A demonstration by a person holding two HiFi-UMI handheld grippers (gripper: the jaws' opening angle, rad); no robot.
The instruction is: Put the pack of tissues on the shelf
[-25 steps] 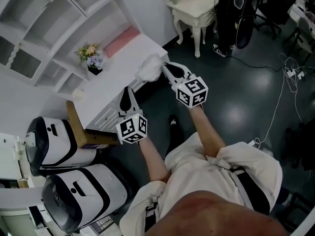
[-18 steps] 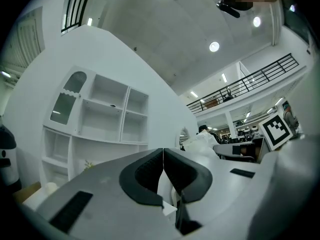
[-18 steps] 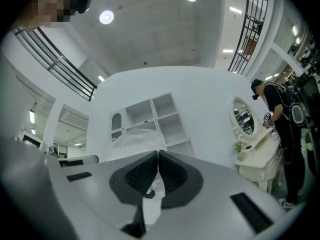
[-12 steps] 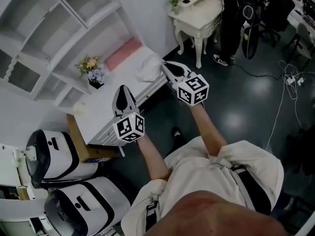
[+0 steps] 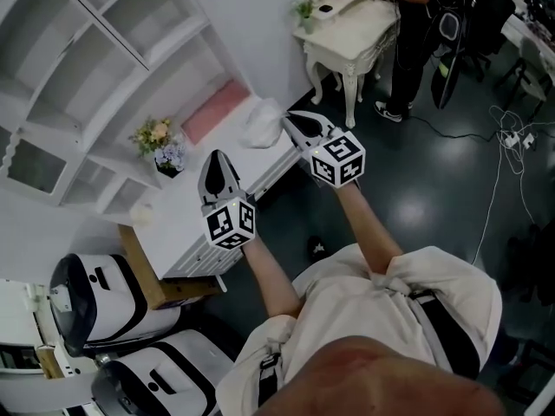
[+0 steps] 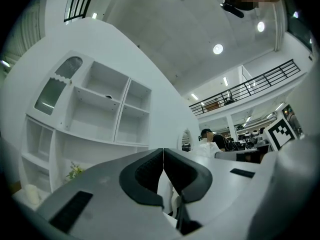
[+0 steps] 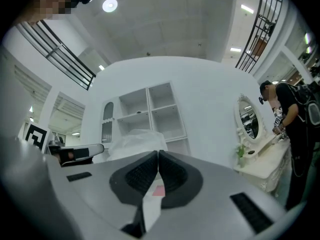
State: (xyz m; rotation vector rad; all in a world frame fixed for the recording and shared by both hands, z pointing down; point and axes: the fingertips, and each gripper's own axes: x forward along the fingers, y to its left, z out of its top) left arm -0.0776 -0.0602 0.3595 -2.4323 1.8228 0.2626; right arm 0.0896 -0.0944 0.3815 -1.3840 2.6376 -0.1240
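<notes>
Pinching the thin wrapper, the right gripper (image 5: 291,121) has its jaws pressed together on the pack of tissues (image 5: 262,122), holding it above the end of the white counter (image 5: 189,204), in front of the shelf (image 5: 104,35). The left gripper (image 5: 217,158) hovers alongside, jaws fully closed on nothing
</notes>
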